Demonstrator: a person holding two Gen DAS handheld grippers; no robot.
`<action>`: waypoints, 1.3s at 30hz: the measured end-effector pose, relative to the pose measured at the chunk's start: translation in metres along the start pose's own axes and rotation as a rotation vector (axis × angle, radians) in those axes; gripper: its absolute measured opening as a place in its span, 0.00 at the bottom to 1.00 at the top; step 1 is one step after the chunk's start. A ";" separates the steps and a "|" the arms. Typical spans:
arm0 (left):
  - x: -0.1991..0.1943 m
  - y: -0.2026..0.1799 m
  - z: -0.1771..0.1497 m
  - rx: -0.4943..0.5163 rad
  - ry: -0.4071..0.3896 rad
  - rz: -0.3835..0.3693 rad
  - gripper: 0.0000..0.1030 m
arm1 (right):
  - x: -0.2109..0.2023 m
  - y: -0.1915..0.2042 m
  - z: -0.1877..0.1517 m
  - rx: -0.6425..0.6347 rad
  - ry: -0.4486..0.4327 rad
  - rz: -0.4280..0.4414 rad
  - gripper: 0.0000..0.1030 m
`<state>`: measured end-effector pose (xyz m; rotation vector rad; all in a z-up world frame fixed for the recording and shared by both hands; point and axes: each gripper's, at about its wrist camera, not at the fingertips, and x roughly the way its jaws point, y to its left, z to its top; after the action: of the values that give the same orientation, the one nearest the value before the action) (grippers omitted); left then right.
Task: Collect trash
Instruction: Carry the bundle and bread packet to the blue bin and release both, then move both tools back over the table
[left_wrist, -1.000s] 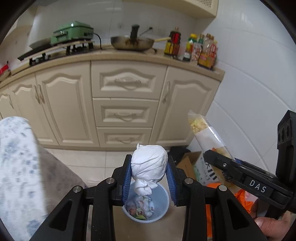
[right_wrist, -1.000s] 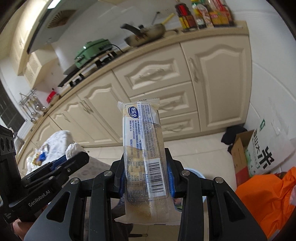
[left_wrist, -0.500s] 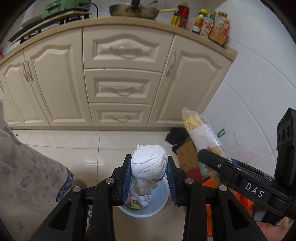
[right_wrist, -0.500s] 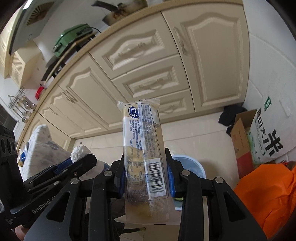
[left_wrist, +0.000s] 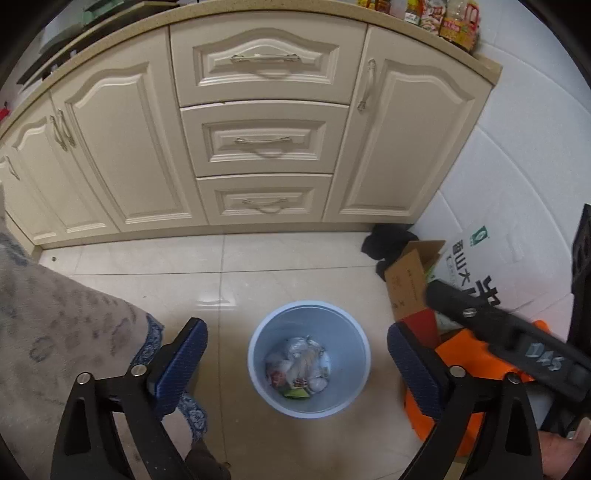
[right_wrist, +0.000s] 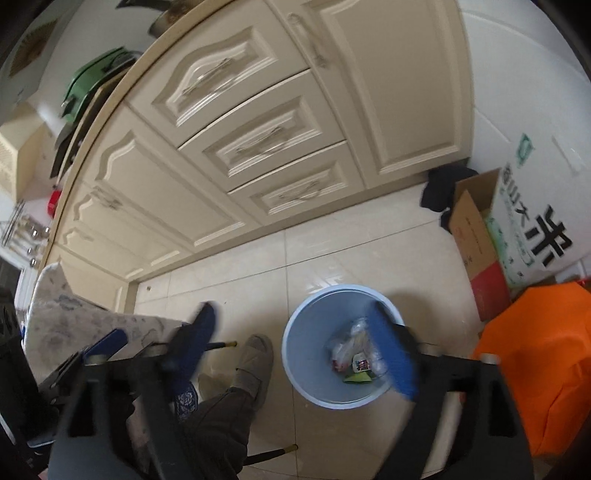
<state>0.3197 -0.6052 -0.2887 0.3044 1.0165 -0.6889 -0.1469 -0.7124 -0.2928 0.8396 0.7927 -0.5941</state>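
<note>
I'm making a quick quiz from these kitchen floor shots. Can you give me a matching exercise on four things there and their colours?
Things:
1. trash bin
2. bag
3. cabinet drawers
4. gripper pads

Colours:
A. cream
B. dark blue
C. light blue
D. orange

Pairs: 1-C, 2-D, 3-A, 4-B

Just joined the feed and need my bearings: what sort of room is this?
A home kitchen, most likely: cream base cabinets with drawers under a counter holding sauce bottles, and a green electric cooker. A blue trash bin stands on the tiled floor.
</note>
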 end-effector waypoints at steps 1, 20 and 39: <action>-0.002 -0.001 -0.001 0.000 -0.003 0.007 0.96 | -0.003 -0.001 0.000 0.012 -0.011 -0.004 1.00; -0.169 0.032 -0.062 -0.027 -0.196 -0.023 0.99 | -0.111 0.071 -0.008 -0.070 -0.167 0.017 1.00; -0.400 0.140 -0.205 -0.131 -0.474 0.070 0.99 | -0.198 0.230 -0.064 -0.336 -0.257 0.143 1.00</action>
<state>0.1364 -0.2362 -0.0603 0.0545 0.5915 -0.5902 -0.1164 -0.5049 -0.0645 0.4937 0.5712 -0.4155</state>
